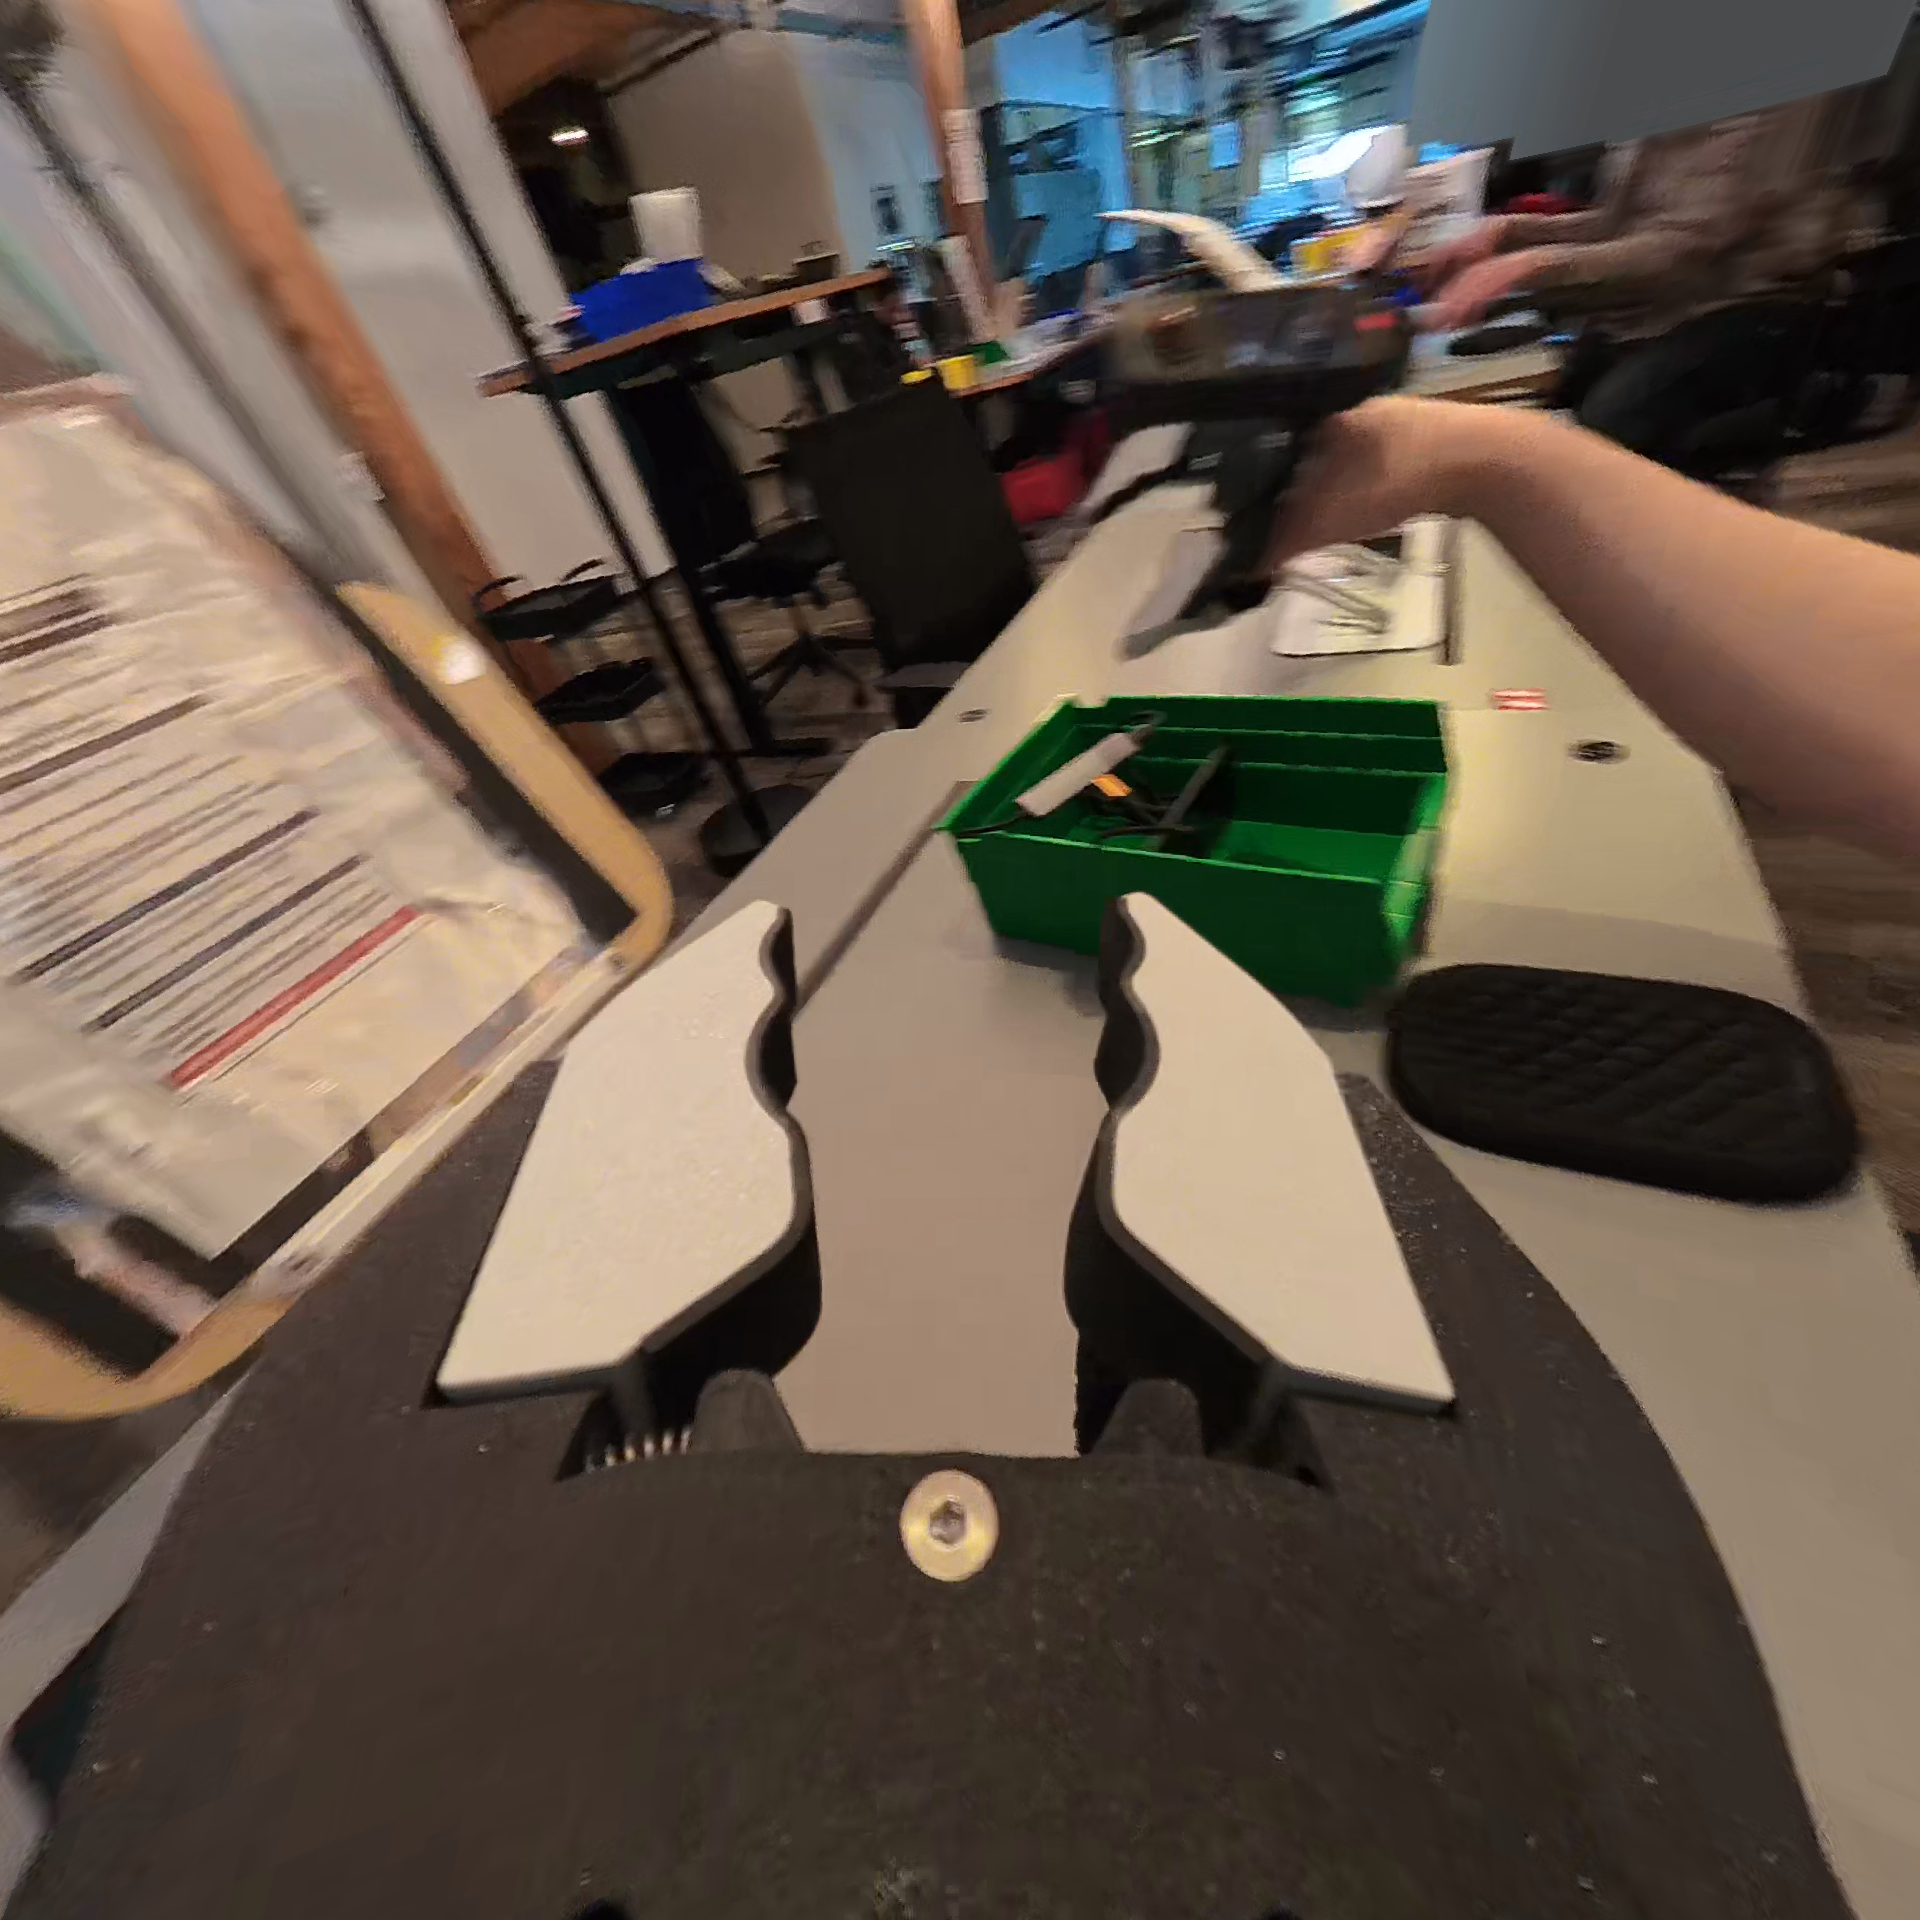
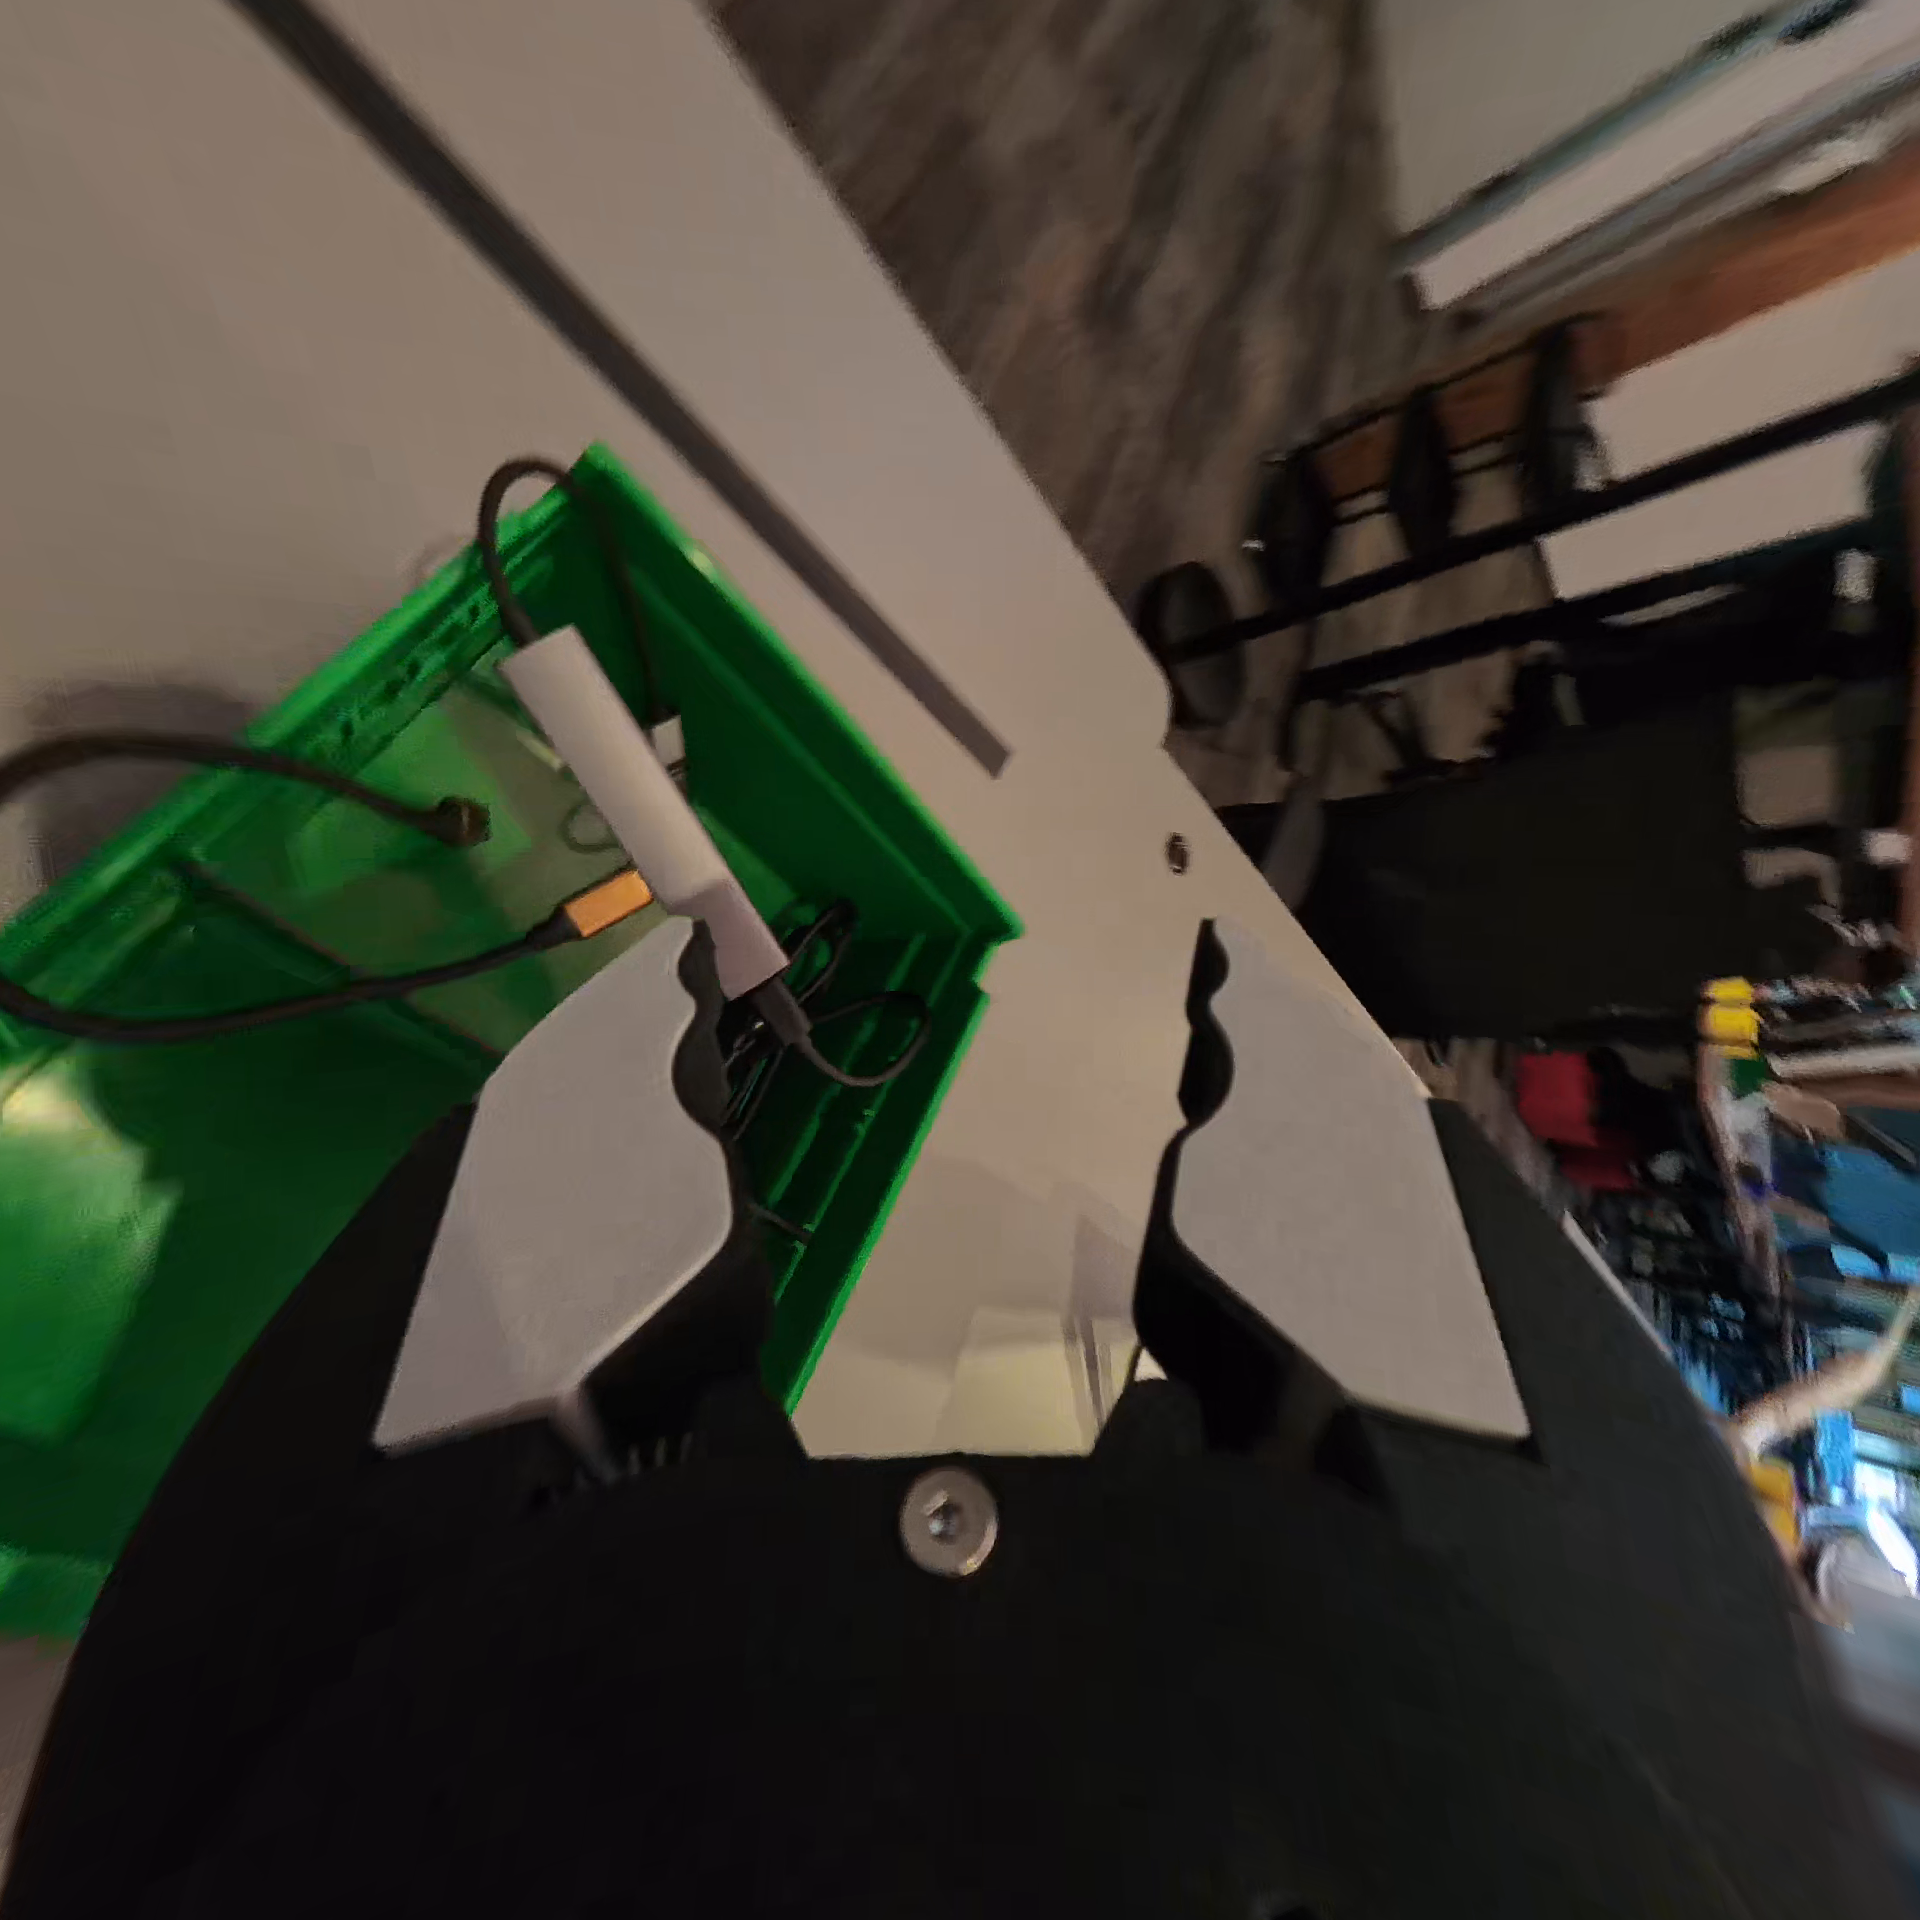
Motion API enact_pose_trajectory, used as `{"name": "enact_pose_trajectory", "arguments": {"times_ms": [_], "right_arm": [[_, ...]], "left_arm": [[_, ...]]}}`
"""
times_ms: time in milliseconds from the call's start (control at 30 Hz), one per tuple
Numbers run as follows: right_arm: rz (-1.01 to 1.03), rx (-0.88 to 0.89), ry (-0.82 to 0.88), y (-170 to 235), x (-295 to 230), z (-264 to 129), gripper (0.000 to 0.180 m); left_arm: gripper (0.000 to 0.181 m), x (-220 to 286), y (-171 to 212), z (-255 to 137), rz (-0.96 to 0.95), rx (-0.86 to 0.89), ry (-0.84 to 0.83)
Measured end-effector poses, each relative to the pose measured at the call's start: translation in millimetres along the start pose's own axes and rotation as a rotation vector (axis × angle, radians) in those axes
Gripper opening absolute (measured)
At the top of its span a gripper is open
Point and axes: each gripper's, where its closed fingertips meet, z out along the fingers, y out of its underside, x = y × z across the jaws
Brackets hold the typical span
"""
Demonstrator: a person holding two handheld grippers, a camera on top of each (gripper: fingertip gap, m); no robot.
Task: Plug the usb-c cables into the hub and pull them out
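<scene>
The left hand-held gripper (image 1: pixel 945 940) hovers low over the pale grey counter (image 1: pixel 935 1195), its flat grey fingers spread wide and holding nothing. Ahead sits a green plastic compartment tray (image 1: pixel 1195 914), with a black quilted oval pad (image 1: pixel 1621 1081) just beside it. The right hand-held gripper (image 2: pixel 945 971) hangs tilted above the tray's corner, jaws wide apart and empty. Inside the tray (image 2: pixel 904 831) lies the slim white usb hub (image 2: pixel 634 790), an orange-tipped black usb-c cable (image 2: pixel 608 902) plugged into its side. A red-and-white sticker (image 1: pixel 1519 699) on the counter is too blurred to read.
</scene>
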Motion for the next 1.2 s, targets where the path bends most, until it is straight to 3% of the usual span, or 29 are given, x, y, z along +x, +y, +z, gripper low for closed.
{"name": "enact_pose_trajectory", "arguments": {"times_ms": [133,267,433,667,867,1200], "right_arm": [[0.220,0.085,0.189,-25,1,-35,0.091],[0.396,0.268,0.305,-75,-20,-65,0.090],[0.520,0.458,0.312,-144,-57,-94,0.091],[0.475,0.468,0.284,-189,-92,-88,0.098],[0.402,0.550,0.244,-199,-116,-81,0.094],[0.294,0.701,0.253,-217,-125,-93,0.082]], "left_arm": [[0.061,-35,4,-3,-0.056,-0.016,-0.208],[0.063,-56,11,6,-0.102,-0.013,-0.351],[0.067,-75,43,28,-0.013,-0.174,-0.575],[0.070,-80,72,49,-0.021,-0.261,-0.643],[0.073,-119,78,12,0.054,-0.324,-0.911],[0.074,-141,86,-17,0.050,-0.390,-0.977]]}}
